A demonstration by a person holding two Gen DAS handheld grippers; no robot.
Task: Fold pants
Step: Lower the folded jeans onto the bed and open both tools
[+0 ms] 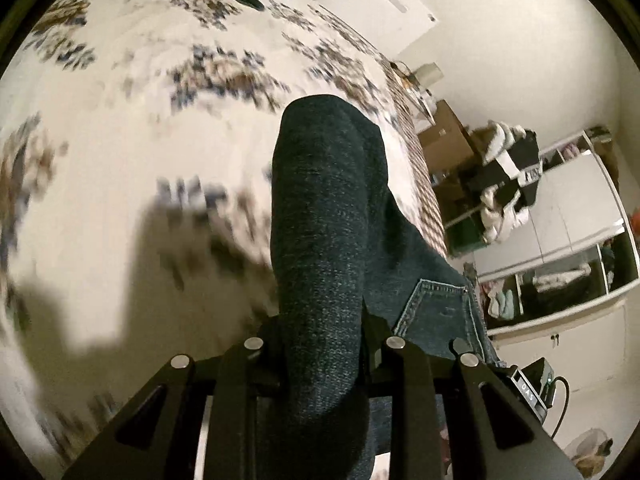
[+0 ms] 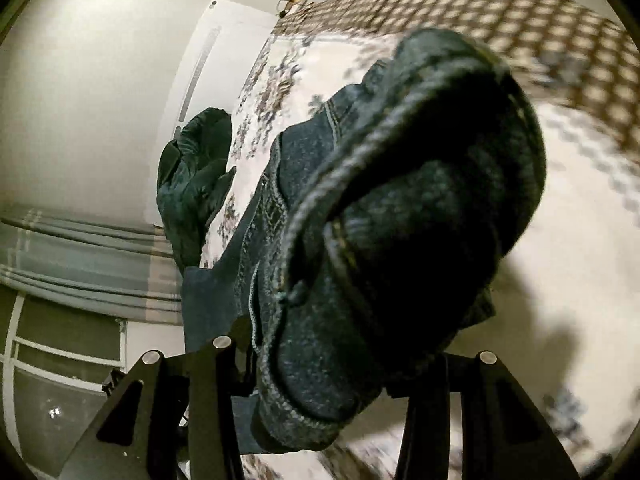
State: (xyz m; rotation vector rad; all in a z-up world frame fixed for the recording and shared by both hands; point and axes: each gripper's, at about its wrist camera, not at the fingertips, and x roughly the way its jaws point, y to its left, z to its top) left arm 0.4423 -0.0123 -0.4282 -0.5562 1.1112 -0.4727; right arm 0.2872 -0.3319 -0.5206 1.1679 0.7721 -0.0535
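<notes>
Where jeans hang: floral bedspread.

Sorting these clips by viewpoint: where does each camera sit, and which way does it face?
Left wrist: on the left gripper, looking down along its fingers over the jeans clamped there to the floral bedspread and shelves; only gripper hardware shows.
Right wrist: on the right gripper, looking down past a thick bunch of jeans it grips, toward the bedspread and white wall; only gripper hardware shows.
Shared: jeans, bedspread.
</notes>
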